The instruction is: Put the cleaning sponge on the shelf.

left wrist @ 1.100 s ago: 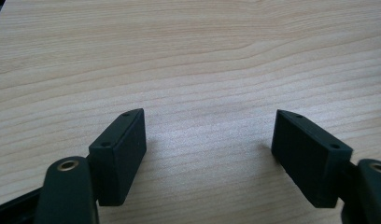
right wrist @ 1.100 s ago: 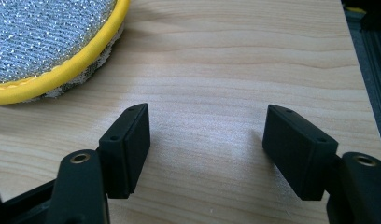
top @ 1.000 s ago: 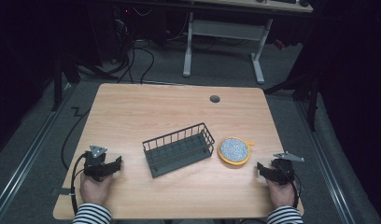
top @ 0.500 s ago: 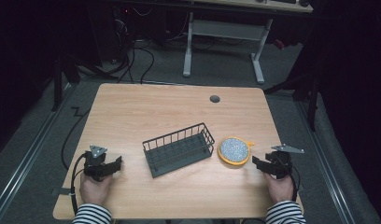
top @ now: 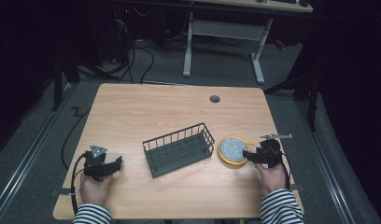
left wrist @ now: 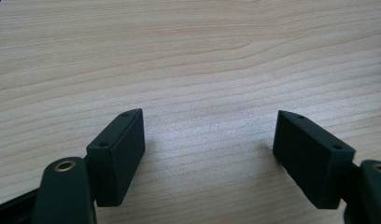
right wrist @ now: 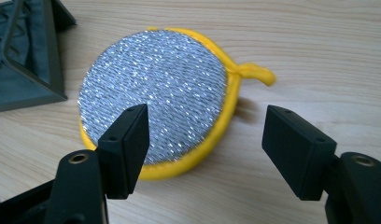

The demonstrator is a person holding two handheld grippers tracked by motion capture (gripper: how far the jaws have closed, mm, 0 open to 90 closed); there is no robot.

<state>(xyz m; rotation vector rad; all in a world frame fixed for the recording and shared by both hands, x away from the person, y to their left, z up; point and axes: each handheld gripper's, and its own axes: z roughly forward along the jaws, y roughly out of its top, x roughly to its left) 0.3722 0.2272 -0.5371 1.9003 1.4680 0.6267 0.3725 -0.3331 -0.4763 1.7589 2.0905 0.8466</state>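
A round yellow scouring pad (top: 233, 149) with a silver mesh top (right wrist: 153, 98) and a small yellow loop lies flat on the wooden table (top: 179, 112), just right of a dark wire basket (top: 178, 149). My right gripper (top: 248, 155) (right wrist: 205, 142) is open at the pad's near right edge, one jaw over the mesh and the other beside the rim, holding nothing. At the front left of the table my left gripper (top: 115, 164) (left wrist: 209, 149) rests open over bare wood.
The wire basket stands empty at the table's middle front, its corner (right wrist: 25, 56) close to the pad. A round cable hole (top: 215, 99) sits near the far edge. Beyond the table stand a white desk frame (top: 223, 42) and floor cables (top: 132, 56).
My right gripper has moved left and forward to the scouring pad's edge. The left gripper has stayed still.
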